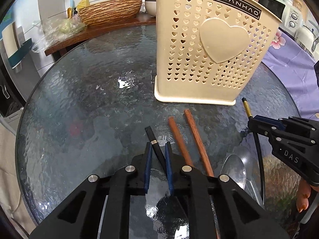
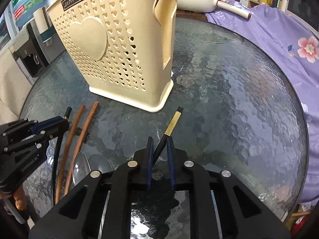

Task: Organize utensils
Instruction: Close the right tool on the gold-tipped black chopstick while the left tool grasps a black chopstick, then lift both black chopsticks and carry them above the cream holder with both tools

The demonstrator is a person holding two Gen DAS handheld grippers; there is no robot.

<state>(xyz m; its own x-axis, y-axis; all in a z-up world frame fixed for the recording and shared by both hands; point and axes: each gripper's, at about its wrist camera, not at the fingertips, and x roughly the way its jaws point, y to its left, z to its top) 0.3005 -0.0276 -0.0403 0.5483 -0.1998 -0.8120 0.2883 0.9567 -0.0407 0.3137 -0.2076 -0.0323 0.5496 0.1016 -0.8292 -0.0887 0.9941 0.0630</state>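
On the glass table (image 1: 89,99), my left gripper (image 1: 158,143) is shut on a black chopstick with a silver band (image 1: 152,136), whose end sticks out past the pads. In the right wrist view that left gripper (image 2: 64,120) holds the same chopstick low over the table. My right gripper (image 2: 160,140) is shut on a black chopstick with a gold band (image 2: 173,124); it also shows at the right (image 1: 250,119). Two brown wooden chopsticks (image 1: 179,139) and metal spoons (image 1: 235,169) lie between the grippers. The cream heart-pattern utensil holder (image 1: 209,49) stands upright just beyond.
A purple floral cloth (image 2: 279,29) covers the surface to the right of the round table. A wooden basin (image 1: 111,10) and a faucet sit on a shelf at the back left. A white pan (image 2: 195,2) stands behind the holder. A person's fingers (image 1: 303,197) show under the right gripper.
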